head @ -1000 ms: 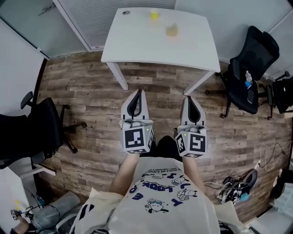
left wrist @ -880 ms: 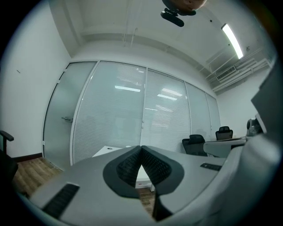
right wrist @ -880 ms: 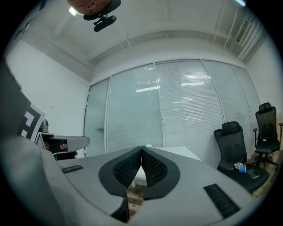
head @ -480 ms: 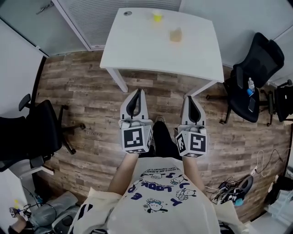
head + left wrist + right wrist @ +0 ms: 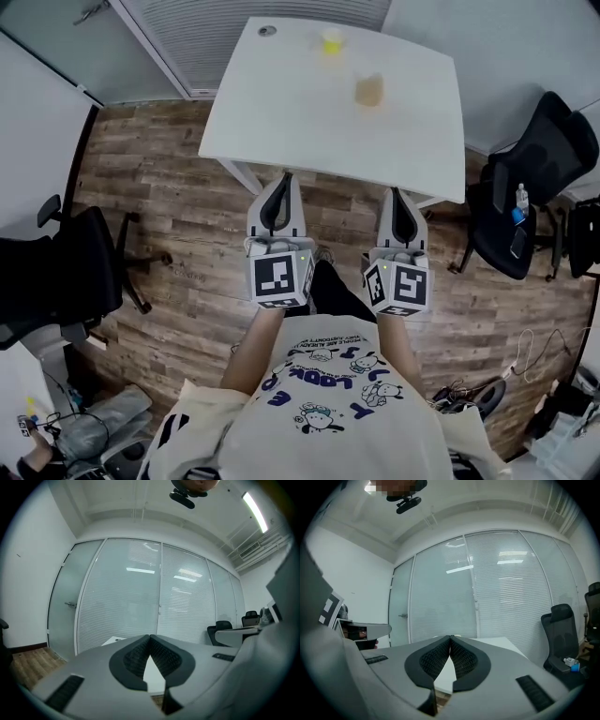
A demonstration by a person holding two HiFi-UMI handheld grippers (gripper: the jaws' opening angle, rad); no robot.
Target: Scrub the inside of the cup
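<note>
Cup (image 5: 369, 90) stands well ahead of left gripper (image 5: 283, 178) and right gripper (image 5: 401, 193), jaws pressed together, empty.

1. Cup (image 5: 369, 90) on table (image 5: 272, 112): a pale, blurred shape; I could not see its inside.
2. Yellow item (image 5: 330, 42) beyond it: too small and soft to name.
3. Dark round spot (image 5: 268, 31) at the table's far corner: too small to tell.
4. My hands: hidden under the marker cubes of my left gripper (image 5: 284, 178) and right gripper (image 5: 398, 193).
5. Table, in both gripper views: mostly hidden behind my closed jaws; only slivers showed.
6. Black chair (image 5: 56, 272): cut off by the left edge.
7. Bottle (image 5: 520, 199) at the right-hand chair (image 5: 544, 159): label unreadable.
8. Clutter (image 5: 84, 439), lower left: cut by the bottom edge, unidentified.
</note>
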